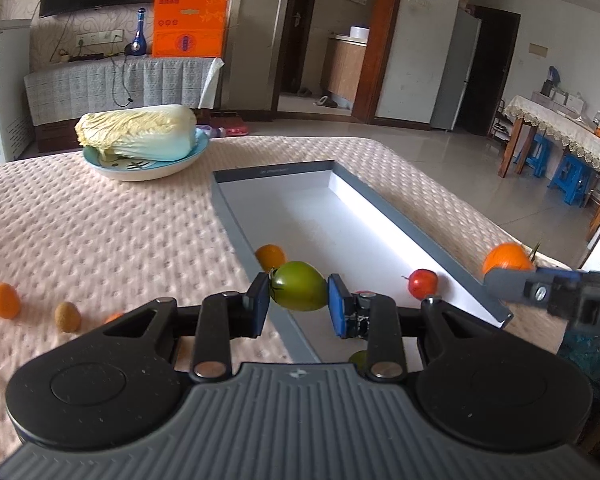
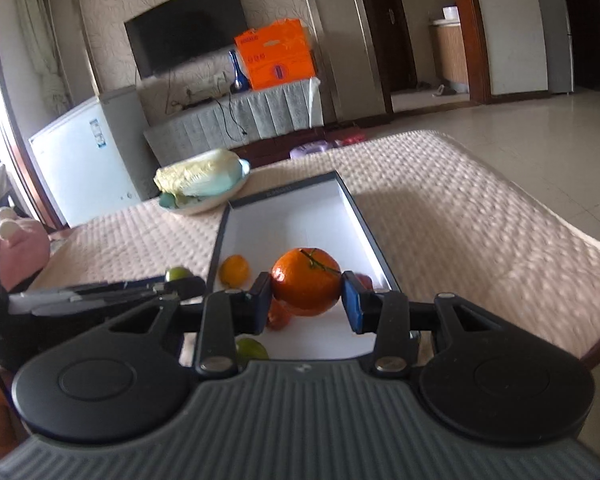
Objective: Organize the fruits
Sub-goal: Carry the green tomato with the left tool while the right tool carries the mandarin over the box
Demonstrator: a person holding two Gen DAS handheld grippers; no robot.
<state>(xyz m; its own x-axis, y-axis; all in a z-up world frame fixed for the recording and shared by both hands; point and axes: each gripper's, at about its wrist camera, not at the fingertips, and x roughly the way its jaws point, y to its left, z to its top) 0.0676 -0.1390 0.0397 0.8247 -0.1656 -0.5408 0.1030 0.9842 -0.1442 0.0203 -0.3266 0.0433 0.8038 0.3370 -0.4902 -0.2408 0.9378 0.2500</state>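
My left gripper [image 1: 299, 300] is shut on a green tomato [image 1: 299, 286], held just above the near left edge of the grey tray [image 1: 228, 208] with a white floor. My right gripper [image 2: 306, 292] is shut on an orange tangerine [image 2: 306, 282] with a stem, over the tray's [image 2: 292, 216] near end. In the tray lie a yellow-orange fruit [image 1: 270, 257], a red fruit [image 1: 423, 283] and a green fruit [image 2: 252, 350]. The right gripper [image 1: 504, 270] with its tangerine [image 1: 506, 258] shows at the left wrist view's right edge. The left gripper [image 2: 180, 280] with the tomato [image 2: 179, 273] shows at the left in the right wrist view.
A small orange [image 1: 5, 300], a kiwi [image 1: 68, 316] and a half-hidden orange fruit [image 1: 114, 317] lie on the pink quilted tablecloth [image 1: 100, 220] left of the tray. A bowl [image 1: 140, 170] with a cabbage [image 1: 140, 136] stands at the far side. The table edge runs right of the tray.
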